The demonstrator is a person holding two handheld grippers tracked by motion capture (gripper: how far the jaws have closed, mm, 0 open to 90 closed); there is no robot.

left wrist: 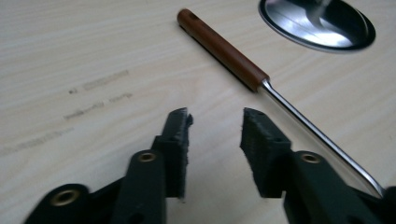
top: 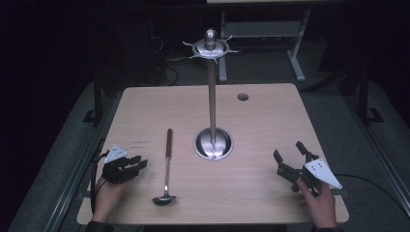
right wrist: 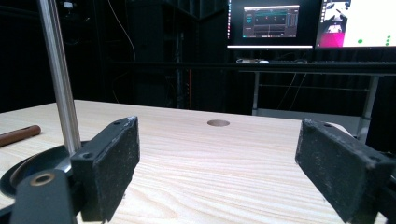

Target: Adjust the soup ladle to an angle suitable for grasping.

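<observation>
Wooden table (top: 261,188) bearing a ladle (top: 167,164) beside a steel utensil stand (top: 212,140), left gripper (top: 138,164) and right gripper (top: 290,154) both resting with jaws spread, gripping nothing.

Between my left gripper (top: 138,163) and my right gripper (top: 290,152) the pale wooden table (top: 261,193) lies bare along its near edge. Just right of my left one, the long steel ladle with the brown wooden handle (top: 167,164) lies lengthwise. At the table's centre stands the tall steel pole on its round base (top: 212,140), hooks at its top; bare wood either side.
</observation>
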